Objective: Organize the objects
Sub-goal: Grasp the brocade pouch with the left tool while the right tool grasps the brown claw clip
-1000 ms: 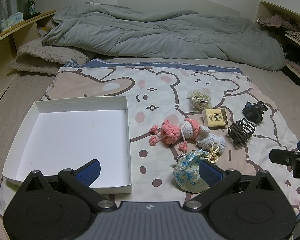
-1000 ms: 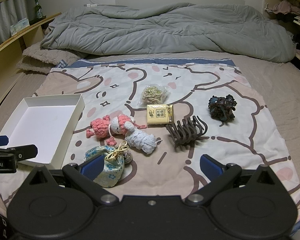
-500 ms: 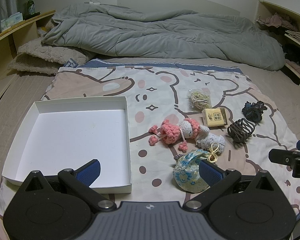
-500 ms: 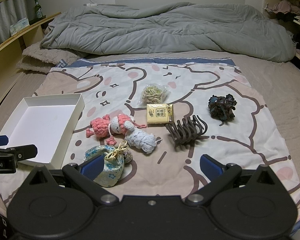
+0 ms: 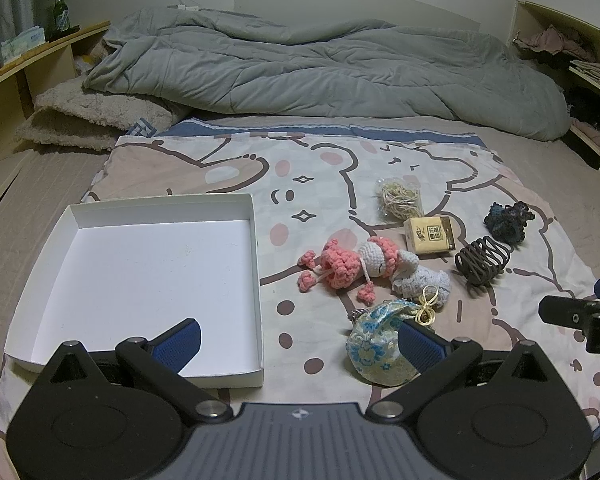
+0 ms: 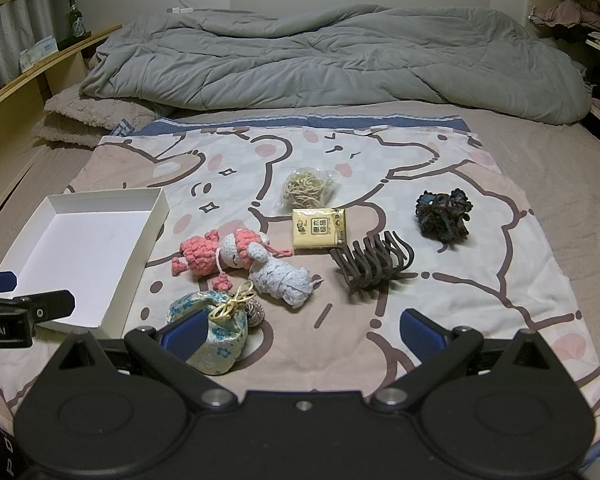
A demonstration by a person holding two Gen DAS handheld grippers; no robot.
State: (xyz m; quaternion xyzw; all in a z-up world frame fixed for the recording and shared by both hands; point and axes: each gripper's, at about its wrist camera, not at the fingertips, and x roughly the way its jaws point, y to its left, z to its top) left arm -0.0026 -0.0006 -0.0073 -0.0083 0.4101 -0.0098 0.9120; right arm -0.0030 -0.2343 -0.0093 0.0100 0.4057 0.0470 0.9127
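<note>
A grey duvet [image 5: 320,76] lies bunched across the far end of the bed [image 6: 572,184], and nearer the cameras a cartoon-bear sheet [image 6: 236,168] is spread flat with everything on it. On its left side sits a shallow white box [image 5: 252,240], open-topped and with nothing inside. To the right of the box lies a pink and white crochet doll [image 5: 356,262] on its side, its pale blue lower half toward a brown hair claw [image 6: 374,266] that rests with its teeth up. Nearest the cameras is a blue floral pouch [image 6: 210,332] tied with a gold cord. Behind the doll are a small yellow packet [image 6: 319,227] and, farther back, a clear bag of rubber bands [image 6: 306,192]. A dark scrunchie [image 6: 444,216] sits well apart on the right. The left tongs [image 5: 300,340] are spread wide and hold nothing, one tip above the box's near corner, the other in front of the pouch. The right tongs [image 6: 300,330] are likewise spread wide, holding nothing.
</note>
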